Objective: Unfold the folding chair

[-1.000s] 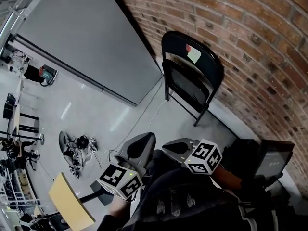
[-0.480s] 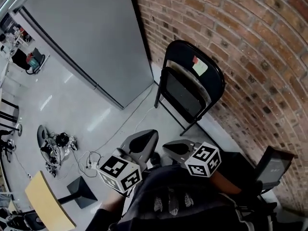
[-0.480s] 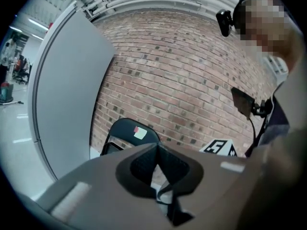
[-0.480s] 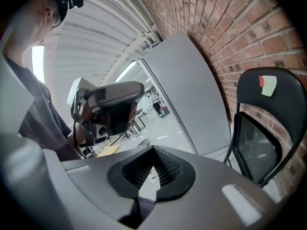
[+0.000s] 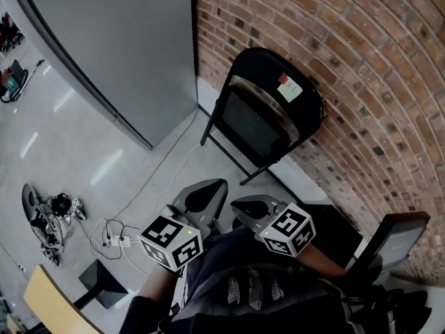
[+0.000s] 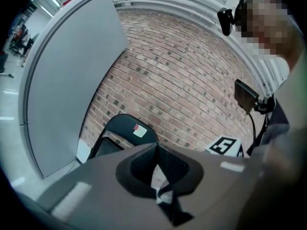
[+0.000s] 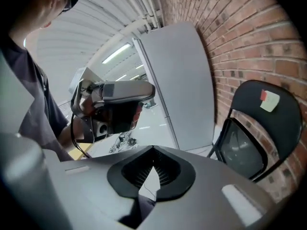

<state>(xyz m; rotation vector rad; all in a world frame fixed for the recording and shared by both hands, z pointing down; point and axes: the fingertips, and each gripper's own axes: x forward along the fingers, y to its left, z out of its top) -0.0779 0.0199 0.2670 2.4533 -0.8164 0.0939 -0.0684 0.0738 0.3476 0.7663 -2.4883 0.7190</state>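
Note:
A black folding chair [image 5: 268, 110] leans folded against the brick wall [image 5: 348, 40], with a small red and white sticker on its backrest. The chair also shows in the left gripper view [image 6: 122, 128] and in the right gripper view [image 7: 261, 128]. My left gripper [image 5: 206, 195] and right gripper [image 5: 252, 208] are held side by side close to my body, short of the chair and not touching it. Both are shut with nothing between the jaws, as their own views show [image 6: 156, 146] [image 7: 153, 150].
A tall grey panel [image 5: 118, 40] stands left of the chair along the wall. Cables [image 5: 111, 239] and a heap of gear [image 5: 45, 218] lie on the floor at left, beside a wooden tabletop corner [image 5: 49, 305]. A dark screen on a stand [image 5: 393, 239] is at the right.
I have stepped closer to the chair, and both grippers have moved forward with me. The chair still leans folded, and both grippers have stayed shut.

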